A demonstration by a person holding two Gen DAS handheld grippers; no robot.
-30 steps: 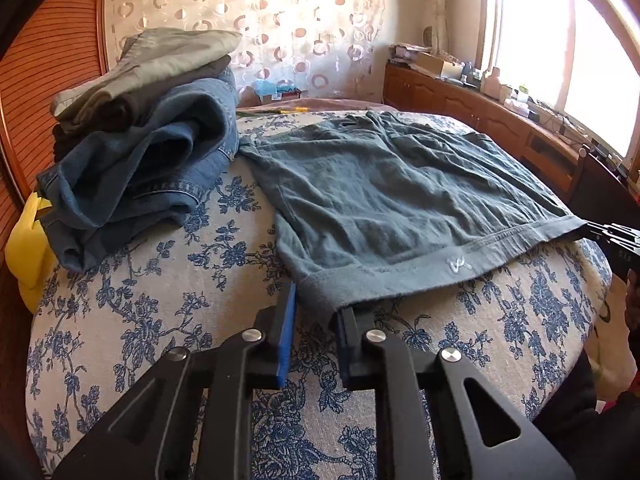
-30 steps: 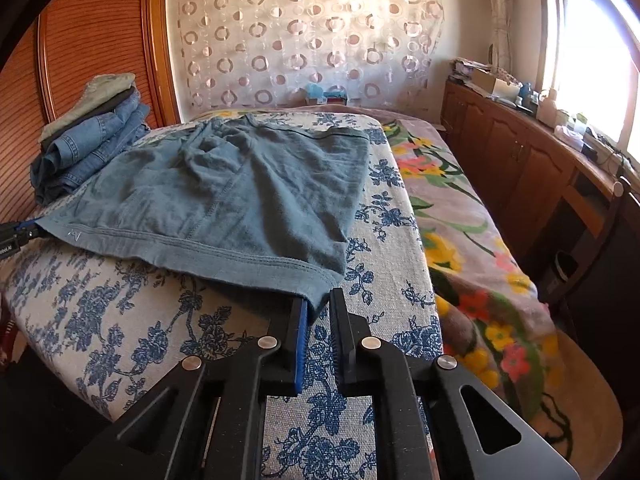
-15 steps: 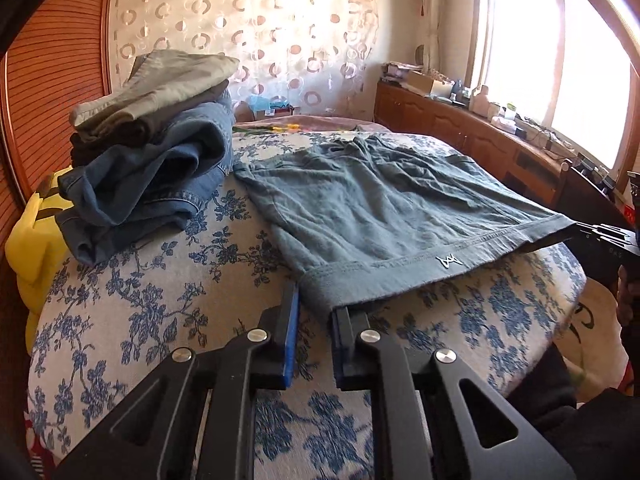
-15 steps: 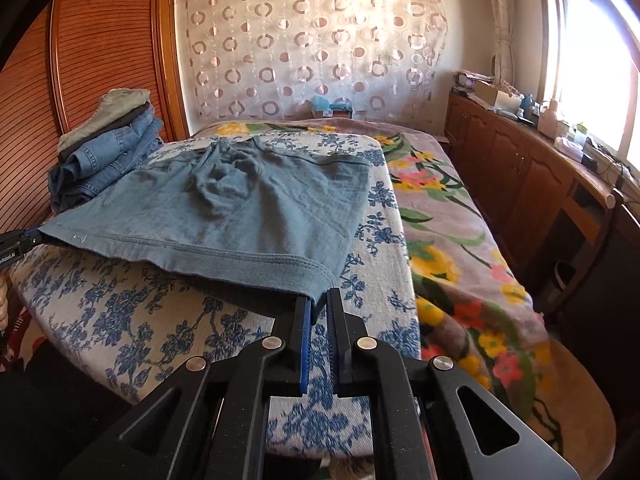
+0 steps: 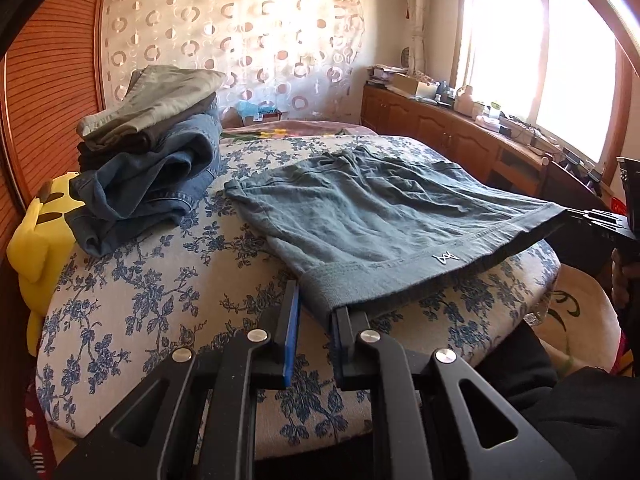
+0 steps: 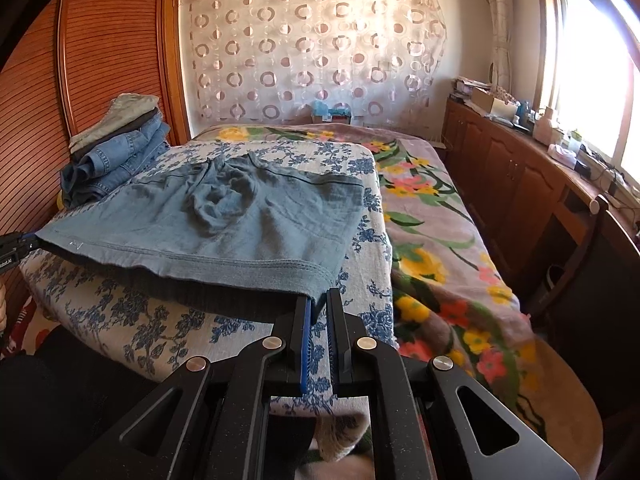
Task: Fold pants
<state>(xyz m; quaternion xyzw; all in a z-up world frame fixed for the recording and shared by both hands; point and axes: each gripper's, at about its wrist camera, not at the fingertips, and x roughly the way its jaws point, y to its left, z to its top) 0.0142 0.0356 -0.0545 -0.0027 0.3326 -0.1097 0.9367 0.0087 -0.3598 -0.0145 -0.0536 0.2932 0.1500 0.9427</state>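
Since a second ago you have raised both grippers, so the near hem of the pants (image 5: pixel 360 216) now hangs clear of the blue-flowered cover (image 5: pixel 132 292), with a shadowed gap under it, while the far part lies on the cover.

From the left: the pile of folded jeans and trousers (image 5: pixel 152 152) sits at the cover's left edge, just beside the pants but apart from them. Your left gripper (image 5: pixel 314 320) has only a narrow gap between its fingers, with the left hem corner drawn into it; whether the pads truly pinch the cloth, you cannot tell from this view. The hem runs taut across to your right gripper (image 6: pixel 318 308), whose fingers are nearly together and clamped on the right hem corner.

As for progress, I judge you are at the start of the first fold. The garment is spread open, rumpled at the middle, and no crease is made yet. What is left is carrying the hem over to the waistband, then any further folds.

Its waistband points away from you, toward the curtain (image 6: pixel 316 48). The lifted hem lies left to right; the garment looks about as wide as it is long, waist to hem.
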